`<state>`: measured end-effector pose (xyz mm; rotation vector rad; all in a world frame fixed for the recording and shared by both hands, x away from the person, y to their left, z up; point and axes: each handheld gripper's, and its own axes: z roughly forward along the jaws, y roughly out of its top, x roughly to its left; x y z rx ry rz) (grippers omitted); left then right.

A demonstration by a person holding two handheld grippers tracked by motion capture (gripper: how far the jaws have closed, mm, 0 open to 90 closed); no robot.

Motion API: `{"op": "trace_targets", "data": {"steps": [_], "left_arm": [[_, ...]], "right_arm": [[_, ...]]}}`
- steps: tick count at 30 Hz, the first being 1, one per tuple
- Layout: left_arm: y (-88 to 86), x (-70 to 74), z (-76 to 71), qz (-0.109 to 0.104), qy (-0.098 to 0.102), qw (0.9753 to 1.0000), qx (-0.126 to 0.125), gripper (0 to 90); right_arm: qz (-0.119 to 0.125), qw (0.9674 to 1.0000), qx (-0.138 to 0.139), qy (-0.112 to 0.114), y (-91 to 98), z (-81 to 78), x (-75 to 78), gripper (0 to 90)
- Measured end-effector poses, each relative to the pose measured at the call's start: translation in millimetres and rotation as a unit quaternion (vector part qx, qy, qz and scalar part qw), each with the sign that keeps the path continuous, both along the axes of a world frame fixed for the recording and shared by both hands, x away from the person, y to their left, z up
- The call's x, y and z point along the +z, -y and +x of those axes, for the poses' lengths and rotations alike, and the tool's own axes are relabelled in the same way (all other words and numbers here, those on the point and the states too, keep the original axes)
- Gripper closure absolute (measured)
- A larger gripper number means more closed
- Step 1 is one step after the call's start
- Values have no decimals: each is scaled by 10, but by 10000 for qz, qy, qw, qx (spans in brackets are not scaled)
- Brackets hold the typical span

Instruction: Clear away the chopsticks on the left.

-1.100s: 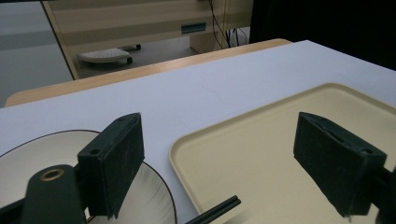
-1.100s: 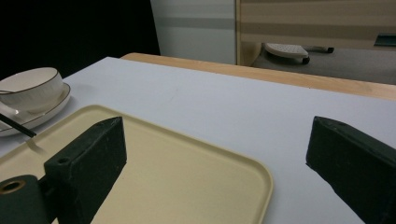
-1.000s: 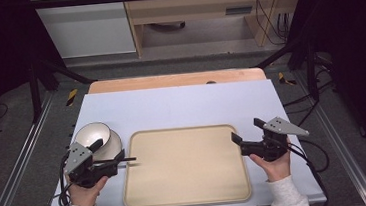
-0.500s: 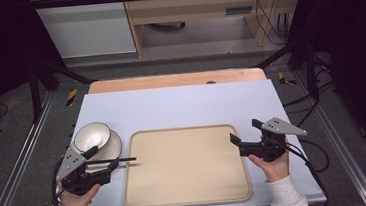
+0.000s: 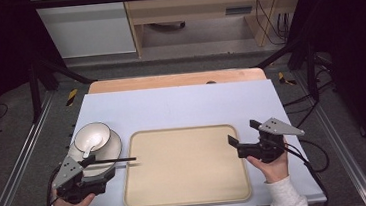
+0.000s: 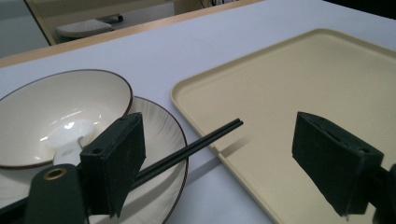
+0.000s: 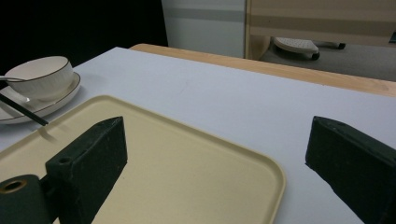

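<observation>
Pale table [image 5: 181, 108], beige tray [image 5: 188, 183] at its middle, right gripper [image 5: 241, 145] spread wide over the tray's right edge, left gripper [image 5: 94, 167] spread beside plate [image 5: 115, 145] and bowl [image 5: 92, 136], black chopsticks [image 5: 113, 161] lying from plate onto tray rim

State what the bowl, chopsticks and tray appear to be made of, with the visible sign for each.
Bowl: probably glazed ceramic, with glossy highlights and a dark rim line.
Chopsticks: black, slightly shiny, plastic or lacquered wood.
Tray: likely matte beige plastic, with moulded rounded corners.
</observation>
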<state>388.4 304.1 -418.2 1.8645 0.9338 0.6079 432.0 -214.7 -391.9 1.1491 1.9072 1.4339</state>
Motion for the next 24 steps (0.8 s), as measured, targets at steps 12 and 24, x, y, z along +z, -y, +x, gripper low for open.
{"op": "trace_targets", "data": {"steps": [12, 24], "left_arm": [[-179, -124, 5, 265, -235, 9993, 105, 185], [-402, -279, 209, 462, -382, 9973, 422, 251]], "right_arm": [[-6, 10000, 31, -54, -26, 4, 0, 61], [-79, 9999, 39, -64, -13, 15, -3, 64]]}}
